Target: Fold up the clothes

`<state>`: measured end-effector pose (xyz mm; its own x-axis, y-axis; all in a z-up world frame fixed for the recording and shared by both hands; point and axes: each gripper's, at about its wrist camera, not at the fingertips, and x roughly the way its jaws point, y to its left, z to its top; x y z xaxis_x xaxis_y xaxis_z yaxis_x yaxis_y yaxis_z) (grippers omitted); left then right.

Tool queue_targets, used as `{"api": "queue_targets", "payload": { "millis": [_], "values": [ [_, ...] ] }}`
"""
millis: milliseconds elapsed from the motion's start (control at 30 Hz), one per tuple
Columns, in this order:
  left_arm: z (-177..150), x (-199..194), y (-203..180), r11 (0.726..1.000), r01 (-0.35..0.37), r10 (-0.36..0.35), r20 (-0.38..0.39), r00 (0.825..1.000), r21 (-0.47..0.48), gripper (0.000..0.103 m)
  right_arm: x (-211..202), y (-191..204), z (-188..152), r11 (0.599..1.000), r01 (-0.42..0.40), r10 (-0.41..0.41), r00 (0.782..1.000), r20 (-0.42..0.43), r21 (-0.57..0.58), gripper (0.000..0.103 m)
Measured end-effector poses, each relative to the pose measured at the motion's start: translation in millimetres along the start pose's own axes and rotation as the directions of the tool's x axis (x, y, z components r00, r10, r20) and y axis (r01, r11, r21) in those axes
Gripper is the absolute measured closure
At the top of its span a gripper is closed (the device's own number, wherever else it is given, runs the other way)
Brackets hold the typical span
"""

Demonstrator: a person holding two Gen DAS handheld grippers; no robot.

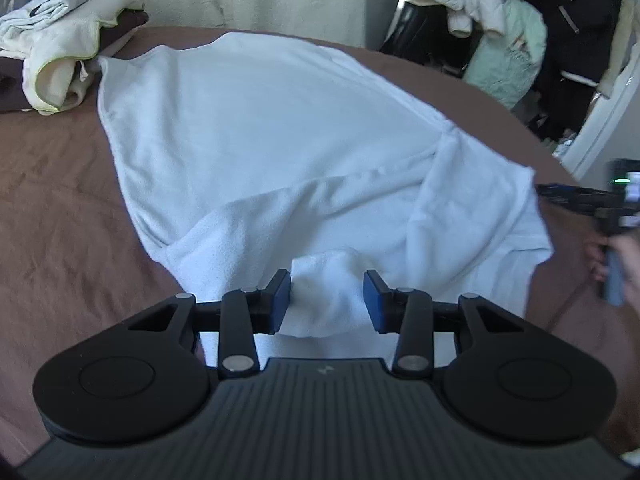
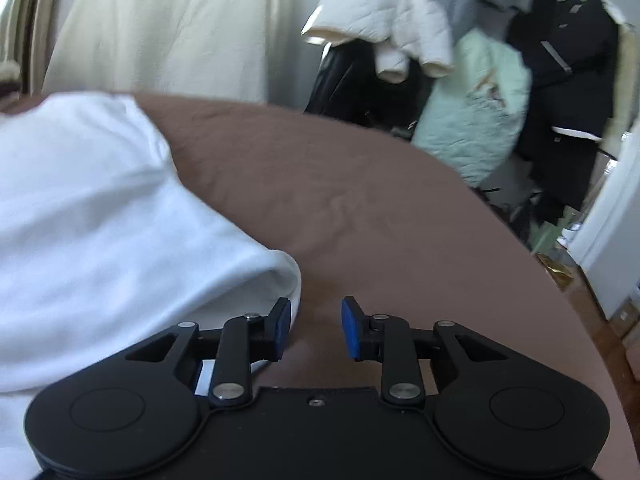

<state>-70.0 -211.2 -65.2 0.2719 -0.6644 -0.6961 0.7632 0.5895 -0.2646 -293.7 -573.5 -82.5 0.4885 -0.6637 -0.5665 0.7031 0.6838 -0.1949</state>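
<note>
A white fleecy garment (image 1: 272,136) lies spread on the brown bed cover (image 1: 60,200), with a sleeve folded across its near part. My left gripper (image 1: 328,300) hovers at the garment's near edge. Its jaws stand apart around a bunched lump of white fabric, and the right pad stays clear of it. In the right wrist view the garment (image 2: 100,216) fills the left side. My right gripper (image 2: 316,328) is open over bare bed cover (image 2: 320,184), its left fingertip (image 2: 282,320) beside the garment's rounded edge. Nothing lies between its fingers.
A pile of cream and brown clothes (image 1: 60,52) sits at the bed's far left. Jackets and coats (image 2: 480,80) hang or lie heaped beyond the bed's far right edge. A person's hand (image 1: 616,264) holds the other gripper's handle at the right.
</note>
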Motion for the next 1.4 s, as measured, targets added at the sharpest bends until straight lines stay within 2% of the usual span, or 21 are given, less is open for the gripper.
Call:
{"api": "queue_targets", "payload": {
  "millis": [67,167,233,300,333,367,400,467,567,667,700,767,800,867,967,1033,1100,1200,1267,1333,1400],
  "values": [
    [2.5,8.5,8.4,0.998,0.017,-0.018,-0.022,1.0,-0.058,0.062,-30.3,1.1,-5.4,0.994,-0.095,0.093,0.995,0.032,0.059,0.061],
    [2.9,21.7,23.2,0.984,0.084,-0.094,-0.058,0.994,-0.156,0.06,-61.3,10.2,-15.9,0.957,-0.266,0.258,0.963,0.077,0.119,0.054],
    [0.7,29.9,33.4,0.965,0.133,-0.154,-0.081,0.985,-0.226,0.054,-69.0,22.2,-21.4,0.93,-0.343,0.335,0.939,0.082,0.132,0.054],
    [-2.9,34.5,40.8,0.948,0.149,-0.178,-0.078,0.981,-0.282,0.056,-67.6,36.1,-23.7,0.911,-0.396,0.392,0.918,0.055,0.116,0.054],
    [-3.3,34.6,39.4,0.952,0.143,-0.17,-0.076,0.983,-0.27,0.057,-66.5,42.7,-23.0,0.909,-0.403,0.402,0.915,0.038,0.107,0.054],
    [-3.0,33.9,35.9,0.962,0.132,-0.154,-0.075,0.985,-0.24,0.066,-67.1,47.5,-22.3,0.907,-0.408,0.407,0.913,0.034,0.105,0.054],
    [-2.8,33.2,32.3,0.97,0.121,-0.138,-0.073,0.988,-0.21,0.088,-67.7,52.3,-21.7,0.905,-0.413,0.412,0.911,0.03,0.104,0.054],
    [0.0,30.4,20.7,0.982,0.125,-0.136,-0.074,0.988,-0.14,0.091,-68.9,57.7,-21.3,0.893,-0.439,0.438,0.899,0.033,0.105,0.054],
    [6.7,-11.1,21.3,0.975,0.175,-0.165,0.08,0.983,-0.136,0.093,-72.9,60.6,-22.5,0.888,-0.451,0.45,0.892,0.038,0.092,0.054],
    [4.9,-58.8,24.6,0.966,0.212,-0.171,0.253,0.952,-0.146,0.094,-80.7,57.8,-23.0,0.896,-0.438,0.437,0.899,0.038,0.067,0.054],
    [1.1,-68.8,22.5,0.971,0.2,-0.156,0.277,0.948,-0.135,0.094,-80.2,55.8,-22.0,0.897,-0.436,0.435,0.9,0.035,0.066,0.054],
    [-5.7,-61.6,14.5,0.987,0.107,-0.085,0.179,0.98,-0.116,0.09,-77.1,52.4,-21.8,0.904,-0.422,0.421,0.907,0.022,0.076,0.054],
    [-9.9,-48.6,12.5,0.993,0.034,-0.024,0.09,0.996,-0.11,0.09,-75.8,51.6,-21.7,0.909,-0.408,0.409,0.912,0.01,0.085,0.054],
    [-20.2,-19.6,20.2,0.989,-0.059,0.056,-0.027,0.998,-0.133,0.09,-73.4,51.1,-21.6,0.911,-0.4,0.403,0.915,-0.01,0.097,0.054],
    [-17.3,-14.8,42.4,0.965,-0.014,0.007,-0.028,1.0,-0.263,0.089,-74.0,52.7,-20.9,0.906,-0.414,0.417,0.909,-0.018,0.09,0.054],
    [-10.0,-27.2,43.6,0.969,-0.014,0.026,0.043,0.999,-0.247,0.078,-75.0,53.9,-20.3,0.9,-0.427,0.43,0.903,-0.018,0.081,0.054],
    [-3.5,-37.2,43.5,0.976,-0.017,0.041,0.102,0.994,-0.219,0.062,-73.9,52.4,-18.7,0.891,-0.445,0.448,0.894,-0.016,0.088,0.054],
    [-2.4,-26.1,45.0,0.975,0.023,-0.008,0.068,0.998,-0.221,0.062,-66.3,44.1,-13.4,0.869,-0.476,0.481,0.877,-0.008,0.137,0.048],
    [-4.7,-11.0,41.8,0.976,0.04,-0.039,0.009,0.999,-0.215,0.061,-60.2,36.5,-9.1,0.863,-0.471,0.48,0.877,-0.005,0.183,0.048],
    [-9.0,4.6,36.4,0.979,0.023,-0.033,-0.048,0.998,-0.201,0.054,-56.7,28.2,-6.5,0.848,-0.478,0.49,0.872,0.004,0.229,0.047],
    [-14.4,11.2,32.5,0.979,0.02,-0.03,-0.048,0.998,-0.204,0.056,-56.9,24.0,-8.9,0.825,-0.503,0.517,0.856,0.016,0.258,0.047]
  ]
}}
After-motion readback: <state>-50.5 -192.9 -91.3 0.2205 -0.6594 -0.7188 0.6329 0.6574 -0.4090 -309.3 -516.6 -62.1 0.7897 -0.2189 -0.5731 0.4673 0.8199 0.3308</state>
